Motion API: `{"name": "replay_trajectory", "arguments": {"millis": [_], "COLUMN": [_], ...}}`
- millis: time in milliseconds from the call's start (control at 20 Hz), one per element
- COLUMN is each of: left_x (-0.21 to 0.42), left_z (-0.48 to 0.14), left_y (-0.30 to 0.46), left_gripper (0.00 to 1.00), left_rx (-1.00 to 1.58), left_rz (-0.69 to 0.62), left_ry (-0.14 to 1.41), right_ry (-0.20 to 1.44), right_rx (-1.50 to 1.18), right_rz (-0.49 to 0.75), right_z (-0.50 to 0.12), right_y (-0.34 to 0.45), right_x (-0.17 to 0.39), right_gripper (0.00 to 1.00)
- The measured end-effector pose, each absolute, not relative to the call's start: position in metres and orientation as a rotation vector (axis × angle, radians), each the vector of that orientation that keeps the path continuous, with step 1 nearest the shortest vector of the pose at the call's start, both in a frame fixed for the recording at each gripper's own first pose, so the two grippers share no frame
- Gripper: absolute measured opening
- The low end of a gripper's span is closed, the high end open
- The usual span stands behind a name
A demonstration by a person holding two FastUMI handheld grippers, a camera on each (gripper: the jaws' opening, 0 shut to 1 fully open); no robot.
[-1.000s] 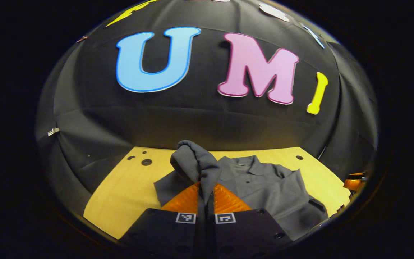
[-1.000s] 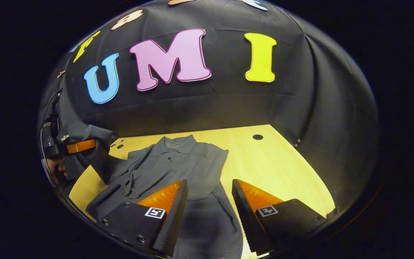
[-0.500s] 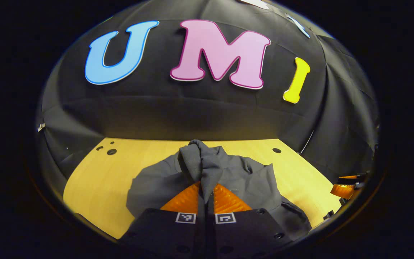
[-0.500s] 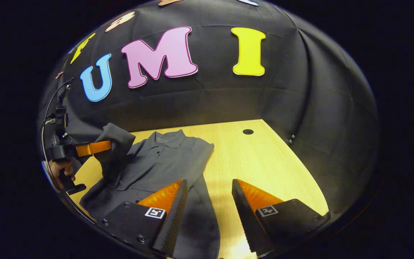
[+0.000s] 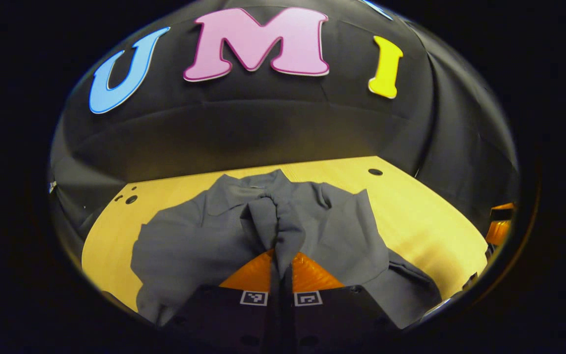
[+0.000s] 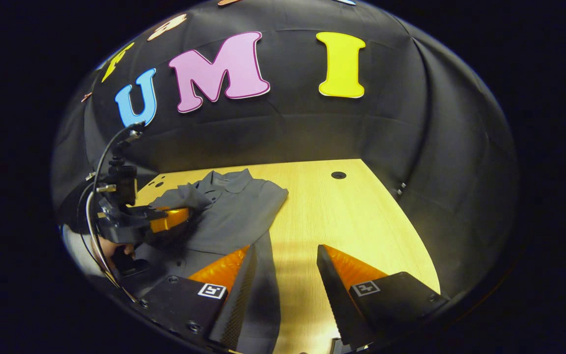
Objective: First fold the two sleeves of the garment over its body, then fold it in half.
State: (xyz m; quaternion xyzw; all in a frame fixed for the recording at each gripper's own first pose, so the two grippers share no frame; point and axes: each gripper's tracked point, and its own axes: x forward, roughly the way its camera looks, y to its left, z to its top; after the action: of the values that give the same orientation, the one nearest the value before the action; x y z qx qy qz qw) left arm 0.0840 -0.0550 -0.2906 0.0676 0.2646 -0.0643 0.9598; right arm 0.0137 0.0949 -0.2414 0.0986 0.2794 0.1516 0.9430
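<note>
A grey collared shirt (image 5: 342, 231) lies spread on the wooden table (image 5: 425, 216), collar toward the wall. My left gripper (image 5: 281, 253) is shut on one grey sleeve (image 5: 275, 219), holding it bunched above the shirt's body. In the right gripper view the same shirt (image 6: 234, 211) lies at the left of the table (image 6: 352, 216), and the left gripper (image 6: 177, 219) holds the sleeve (image 6: 180, 199) over the chest. My right gripper (image 6: 285, 255) stands open over the shirt's lower right edge, nothing between its fingers. The shirt's right side looks folded in.
Small round holes mark the tabletop at the far right (image 5: 375, 172) and the far left (image 5: 130, 199). The black cloth wall closes off the back and sides. Bare wood stretches to the right of the shirt (image 6: 361, 226). A hand (image 6: 113, 248) holds the left gripper's handle.
My left gripper has carried the sleeve from the shirt's left side inward and down over the body. The right gripper has drifted slightly right and stays open.
</note>
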Motion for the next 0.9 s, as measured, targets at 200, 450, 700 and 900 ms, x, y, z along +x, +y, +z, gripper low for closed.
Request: {"name": "replay_trajectory", "arguments": {"millis": [200,450,700,900], "left_x": [0.083,0.071,0.047,0.011], "left_z": [-0.31,-0.311,-0.29,-0.248], "left_y": [-0.073,-0.094,-0.116,-0.098], "left_gripper": [0.09,0.52,0.69,0.8], "left_rx": [0.128,0.107,0.096,0.075], "left_rz": [-0.144,-0.203,-0.322,-0.362], "left_ry": [0.567,0.565,0.506,0.441], "right_ry": [0.577,0.581,0.574,0.577], "right_rx": [0.193,0.196,0.201,0.204], "right_rz": [0.327,0.336,0.34,0.346], "right_z": [-0.248,-0.254,-0.248,-0.243], "right_y": [0.092,0.094,0.097,0.104], "right_x": [0.016,0.019,0.013,0.001], "right_gripper": [0.77,0.77,0.77,0.77]}}
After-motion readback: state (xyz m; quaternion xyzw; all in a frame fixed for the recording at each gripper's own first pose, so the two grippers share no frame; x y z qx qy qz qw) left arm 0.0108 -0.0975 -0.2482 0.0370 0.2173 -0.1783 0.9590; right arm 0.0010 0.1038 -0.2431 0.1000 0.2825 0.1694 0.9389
